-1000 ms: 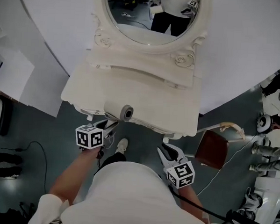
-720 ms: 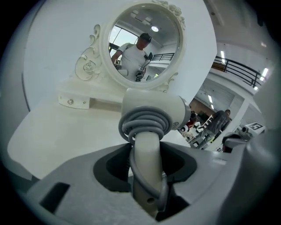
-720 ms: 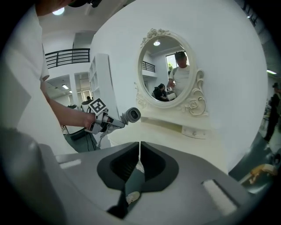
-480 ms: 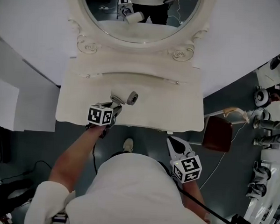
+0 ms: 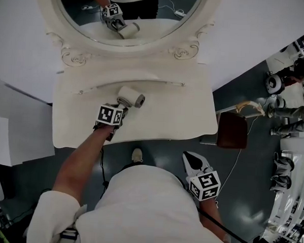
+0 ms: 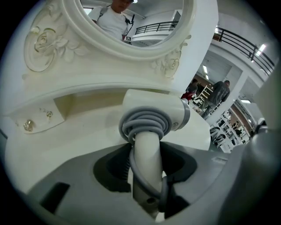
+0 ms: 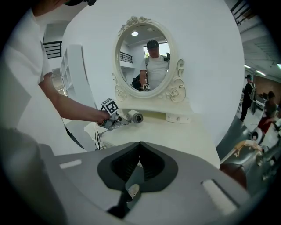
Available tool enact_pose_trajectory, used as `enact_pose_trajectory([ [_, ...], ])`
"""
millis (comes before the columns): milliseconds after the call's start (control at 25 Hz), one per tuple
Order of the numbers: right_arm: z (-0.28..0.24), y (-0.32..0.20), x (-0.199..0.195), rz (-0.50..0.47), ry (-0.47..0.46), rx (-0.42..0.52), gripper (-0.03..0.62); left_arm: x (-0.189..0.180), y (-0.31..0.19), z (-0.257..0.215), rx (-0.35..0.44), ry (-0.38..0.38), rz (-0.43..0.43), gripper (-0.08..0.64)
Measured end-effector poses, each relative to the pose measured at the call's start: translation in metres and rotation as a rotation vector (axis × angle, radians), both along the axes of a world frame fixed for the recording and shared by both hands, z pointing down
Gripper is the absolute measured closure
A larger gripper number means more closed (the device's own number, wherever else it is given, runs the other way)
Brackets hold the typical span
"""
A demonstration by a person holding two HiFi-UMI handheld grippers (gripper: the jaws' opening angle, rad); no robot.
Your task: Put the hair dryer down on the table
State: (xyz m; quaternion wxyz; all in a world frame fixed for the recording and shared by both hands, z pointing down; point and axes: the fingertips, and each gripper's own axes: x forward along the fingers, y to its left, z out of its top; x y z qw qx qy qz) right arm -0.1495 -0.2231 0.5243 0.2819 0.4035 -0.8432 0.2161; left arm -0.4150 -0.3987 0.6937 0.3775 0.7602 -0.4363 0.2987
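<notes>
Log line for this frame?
left gripper: shut on hair dryer | hair dryer: over table, not released | right gripper: shut, empty

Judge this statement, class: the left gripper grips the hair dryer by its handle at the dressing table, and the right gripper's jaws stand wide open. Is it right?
Not quite. The right gripper has its jaws shut together with nothing between them, not wide open; the right gripper view shows this. The rest holds: the left gripper grips the hair dryer by its handle at the dressing table.
</notes>
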Motion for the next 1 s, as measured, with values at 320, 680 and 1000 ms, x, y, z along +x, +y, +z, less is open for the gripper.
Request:
enact_pose_trajectory([
  [320,0.007,0.000,0.004,0.052,0.016,-0.036,0.592,0.011,-0.036,0.022,-0.024,-0.088,0.098,0.373],
  [680,0.009,-0.004,0.014,0.082,0.027,-0.063,0.592,0.019,-0.061,0.028,0.009,-0.166,0.164,0.373],
  [1000,0.014,-0.009,0.012,0.063,0.021,-0.083,0.592,0.021,-0.062,0.031,-0.011,-0.170,0.182,0.371],
])
